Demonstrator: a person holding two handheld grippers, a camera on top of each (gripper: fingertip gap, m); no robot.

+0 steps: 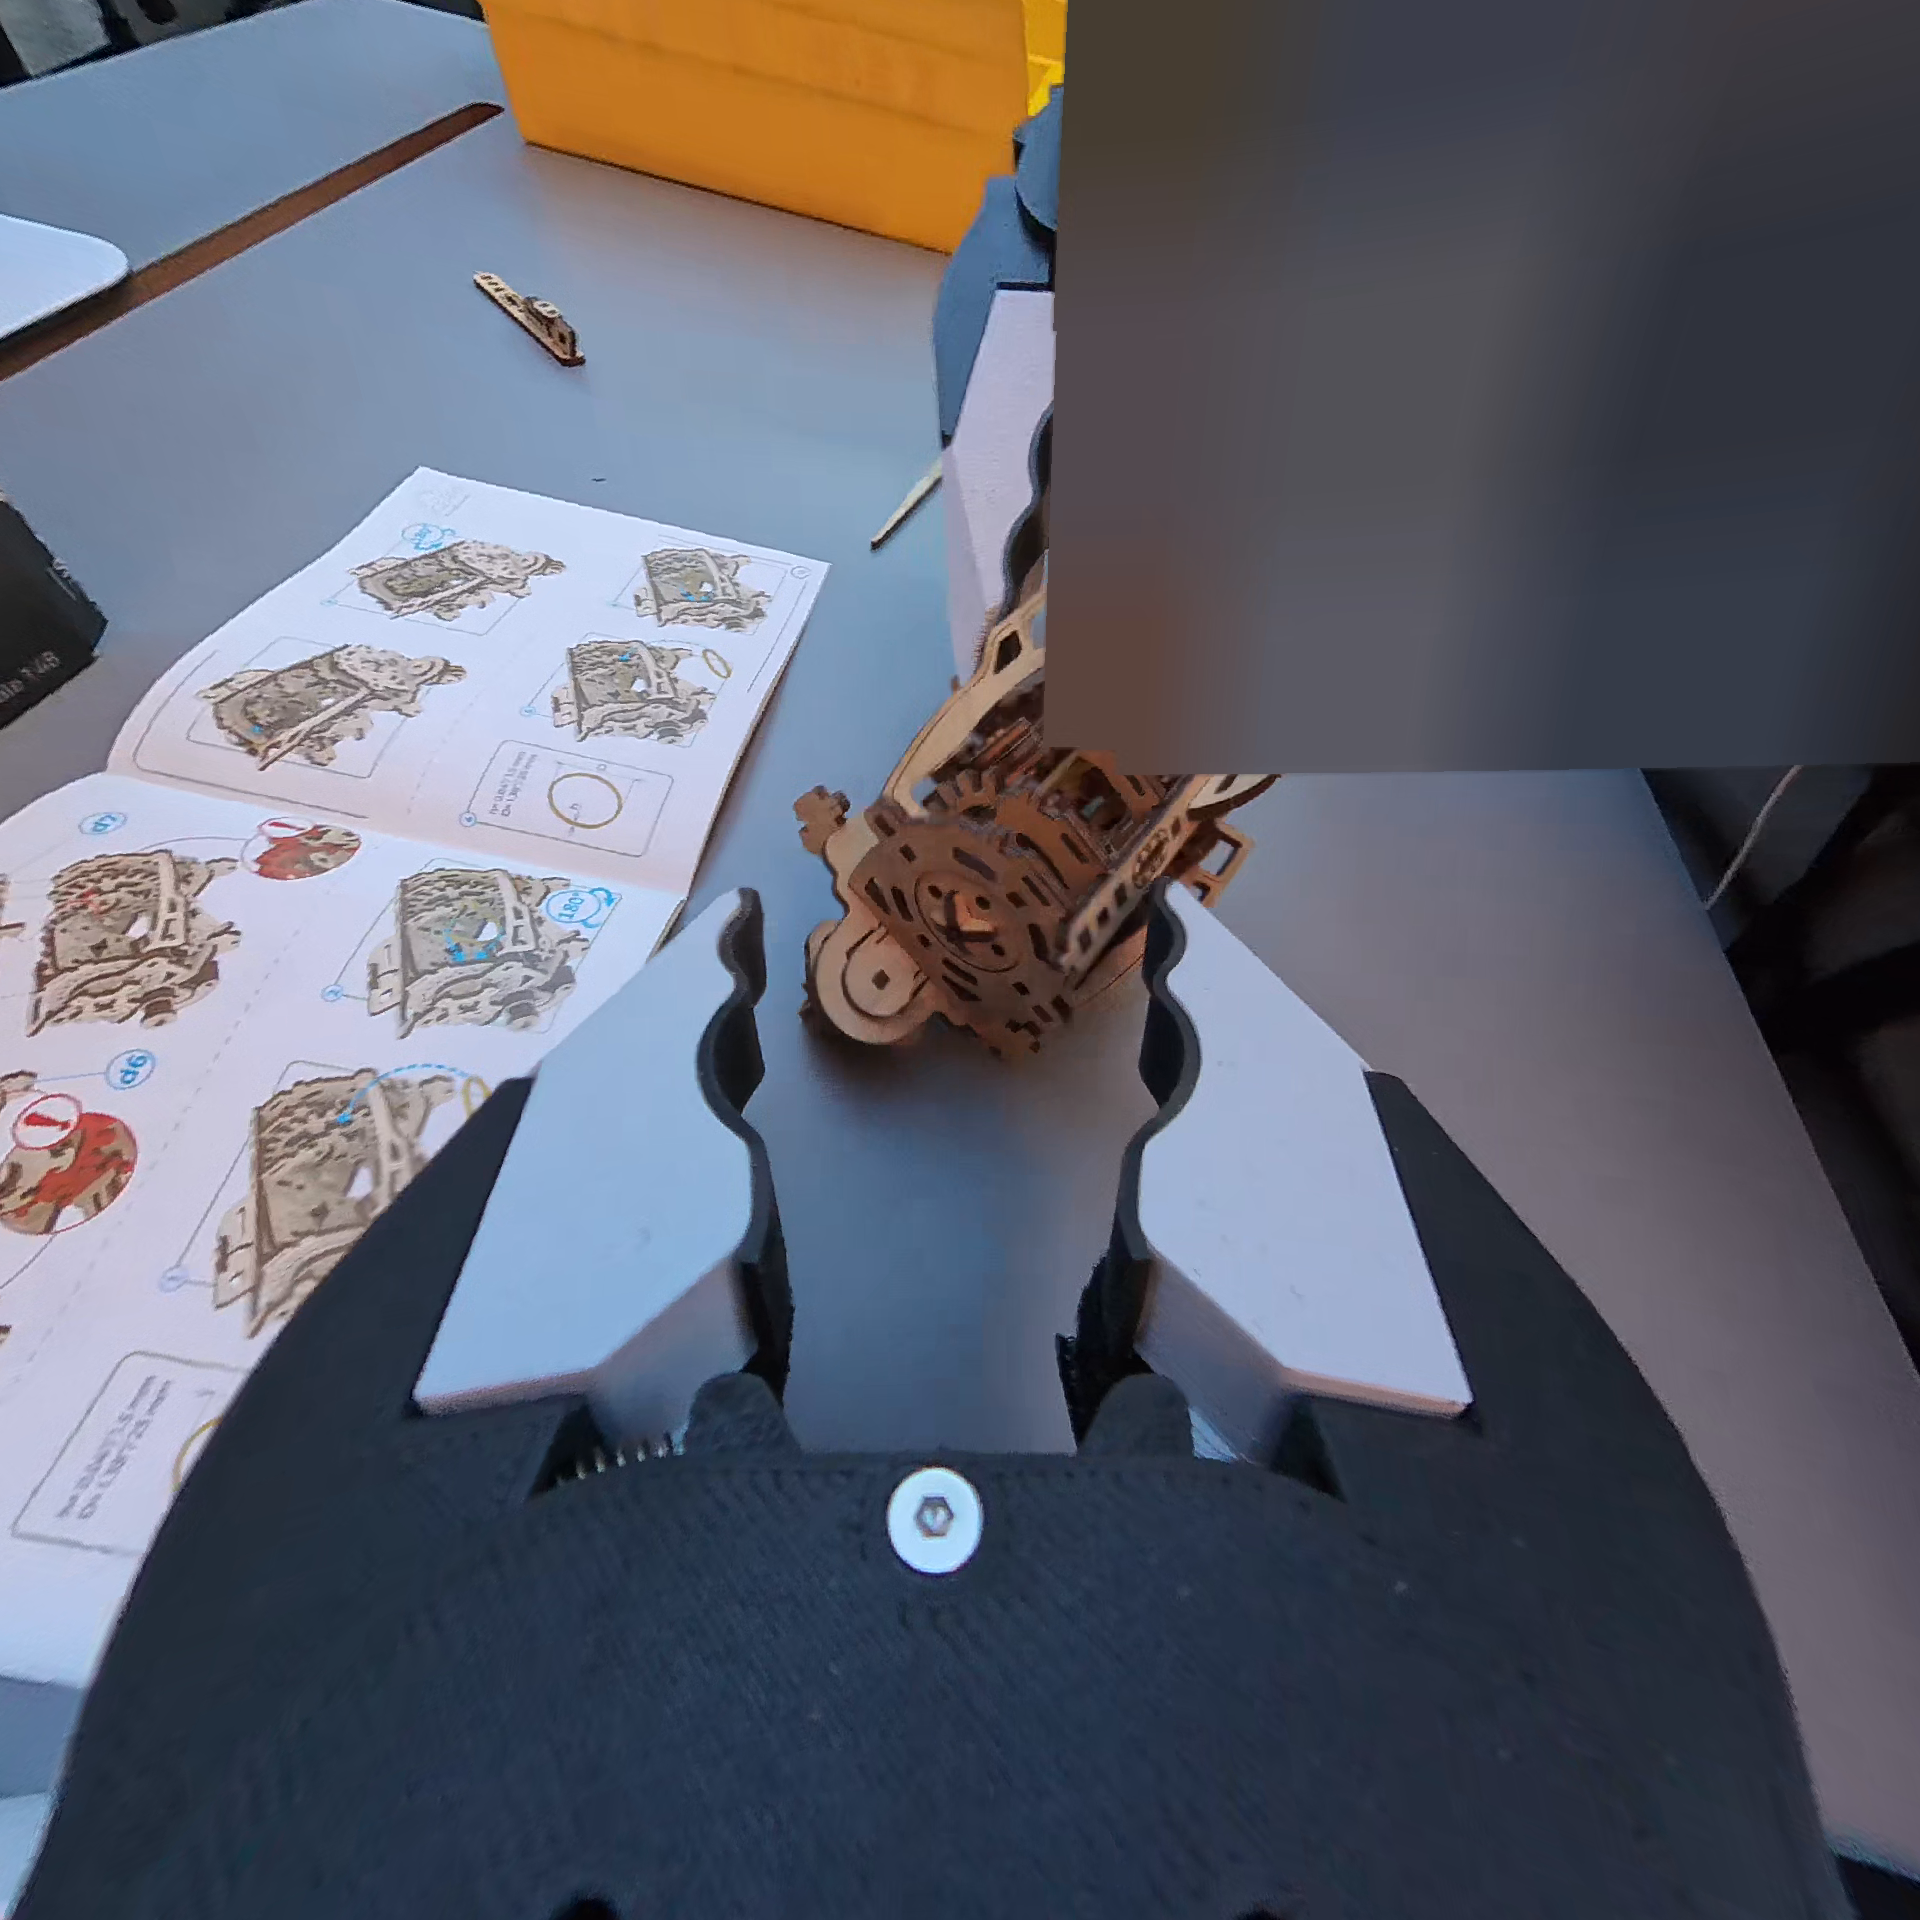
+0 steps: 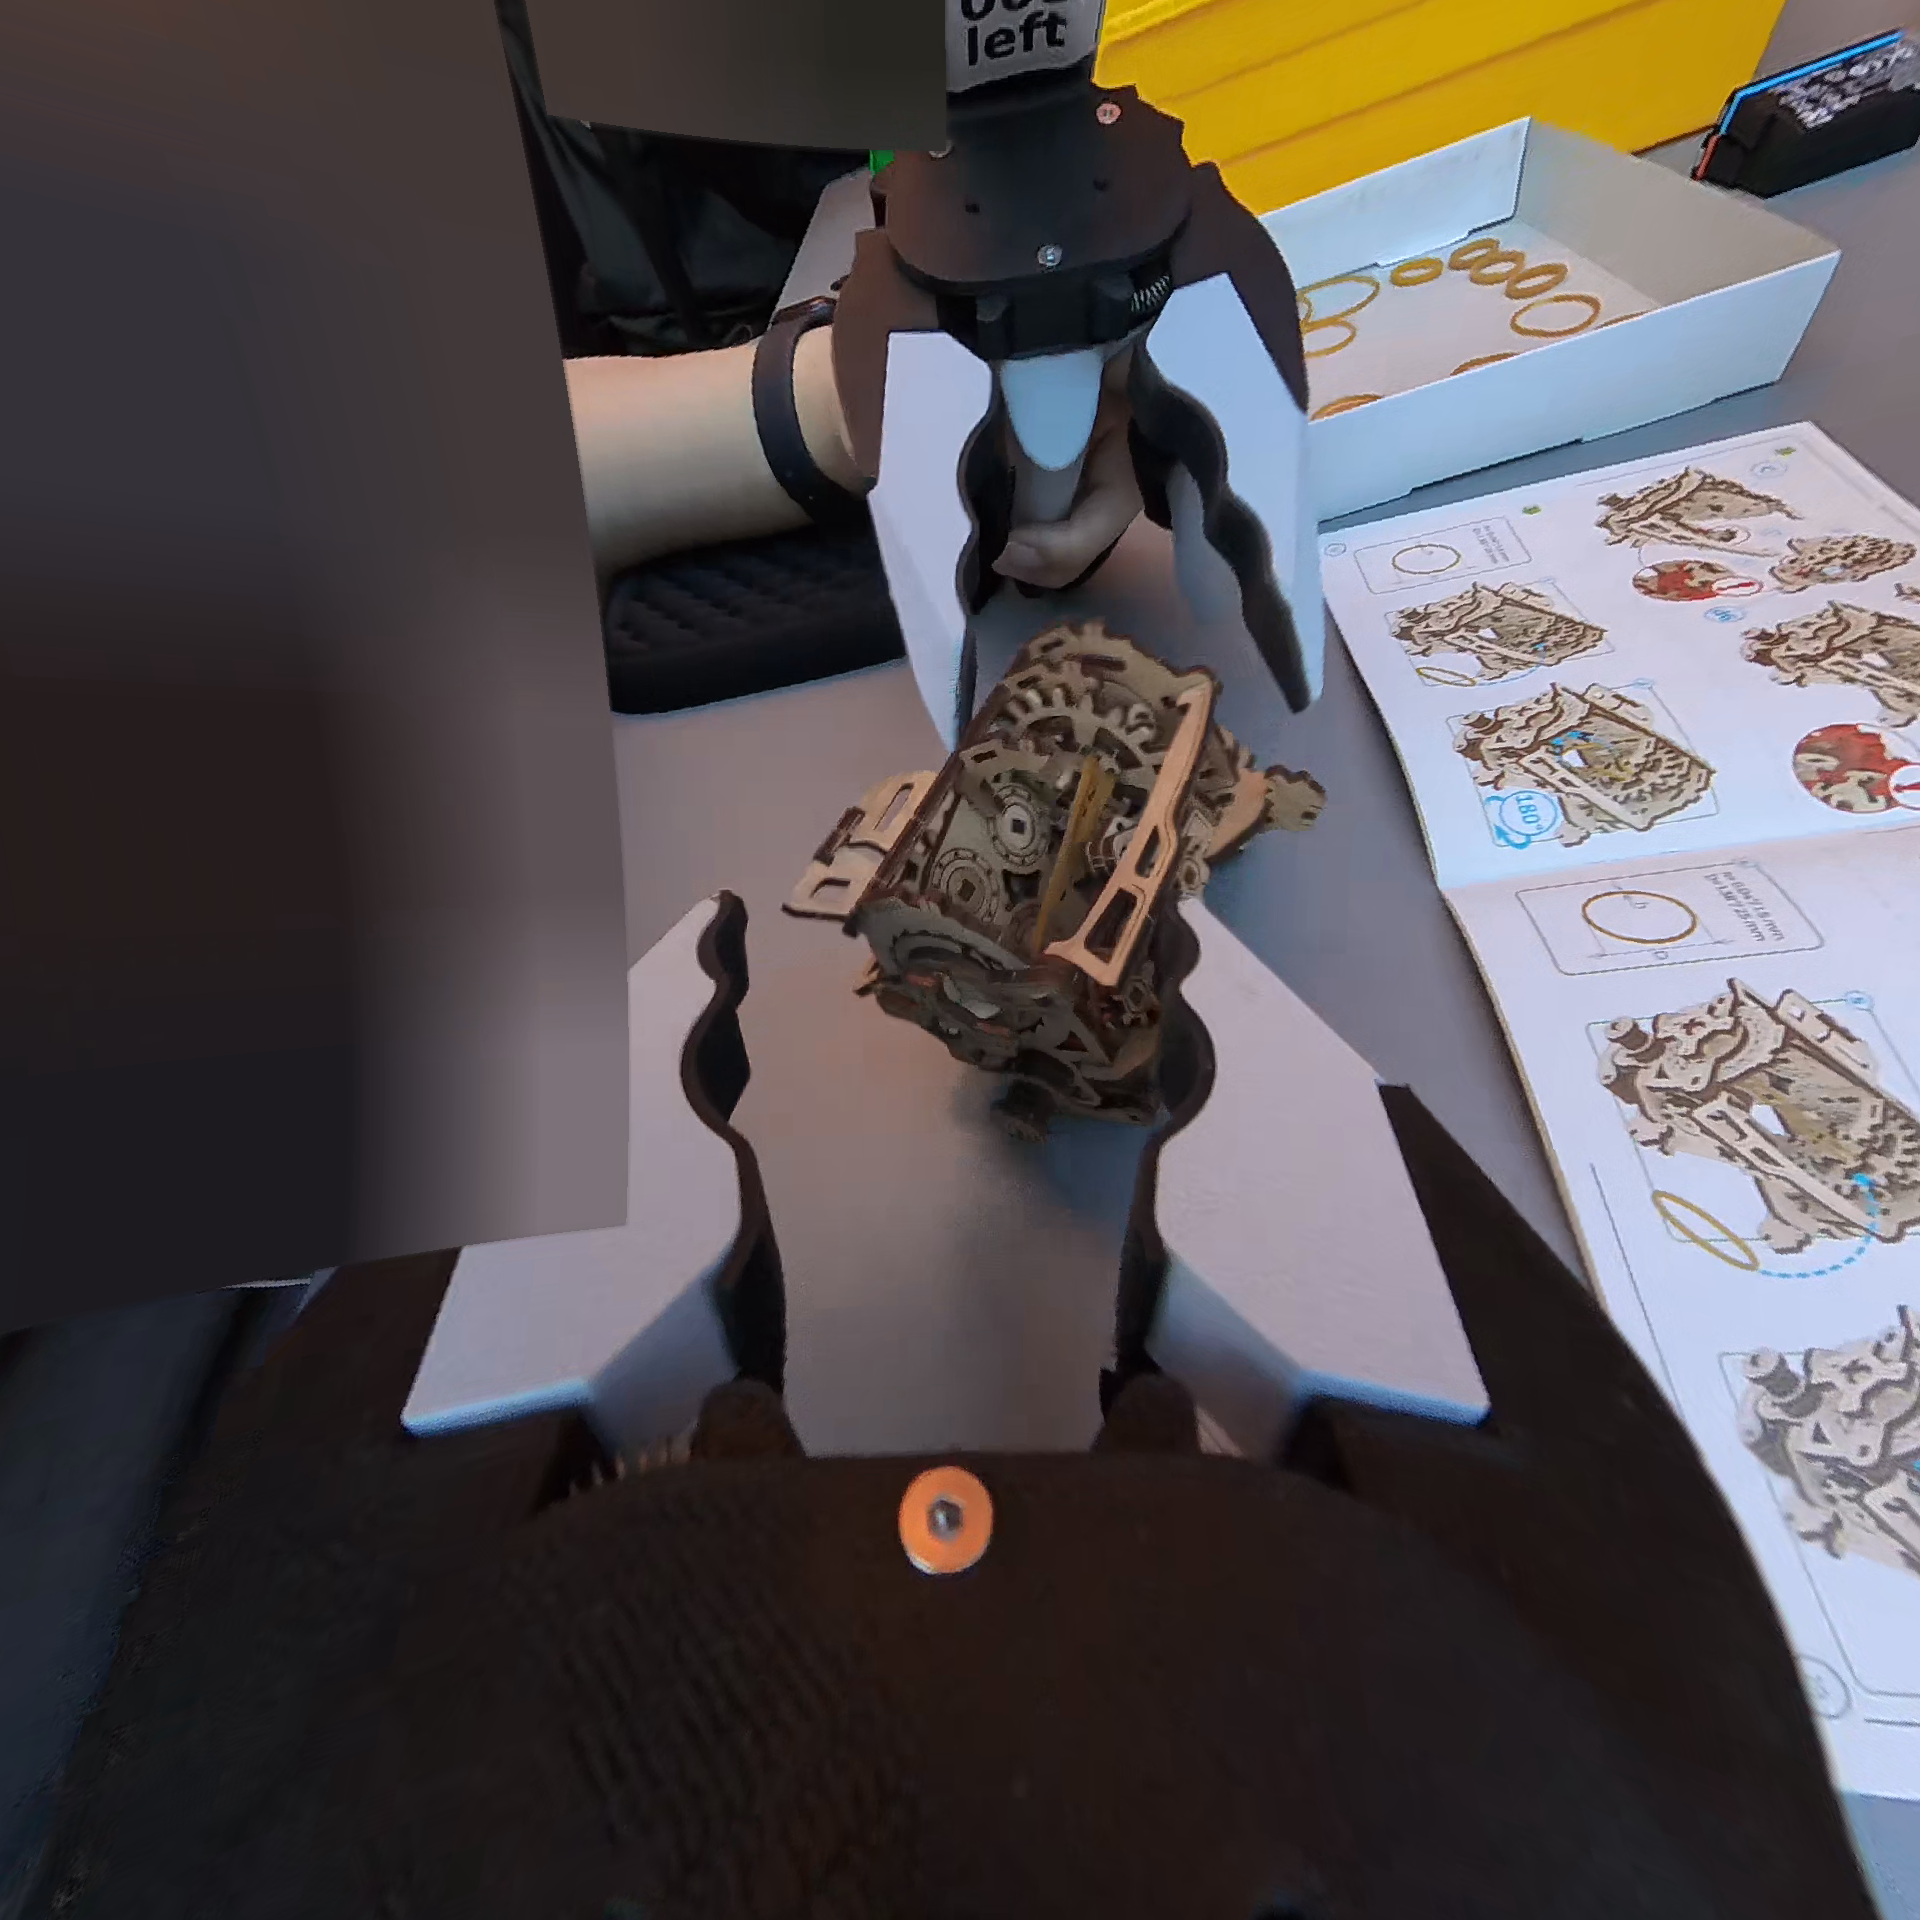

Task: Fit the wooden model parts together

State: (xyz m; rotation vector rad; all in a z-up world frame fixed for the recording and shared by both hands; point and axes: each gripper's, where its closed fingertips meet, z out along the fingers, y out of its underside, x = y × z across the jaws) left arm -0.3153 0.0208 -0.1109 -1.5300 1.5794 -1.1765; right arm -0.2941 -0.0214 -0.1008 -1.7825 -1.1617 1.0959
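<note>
Starting at our left, the instruction booklet [image 1: 416,831] lies open on the grey table [image 1: 727,416], and a loose wooden strip [image 1: 528,317] sits well apart, up toward the yellow bin [image 1: 769,104]. Moving right, our left gripper [image 1: 951,935] has its fingers spread wide with nothing between them; the wooden model [image 1: 977,925] stands tilted on the table just past the tips, its right edge close to the right finger.

From the right wrist view, our right gripper [image 2: 961,925] is spread just as wide, and the wooden model [image 2: 1039,894] leans against or just beside its right finger (we cannot tell whether they touch), so it holds nothing either. Farther right a white tray [image 2: 1714,312] with rubber bands [image 2: 1507,281] rests beside the booklet.

We judge the model to be light but fragile: thin laser-cut plywood, gears and a stretched rubber band inside, with small tabs that could snap. We should take hold across the two solid outer frame plates, squeezing gently, never on the gear teeth or protruding tabs.
</note>
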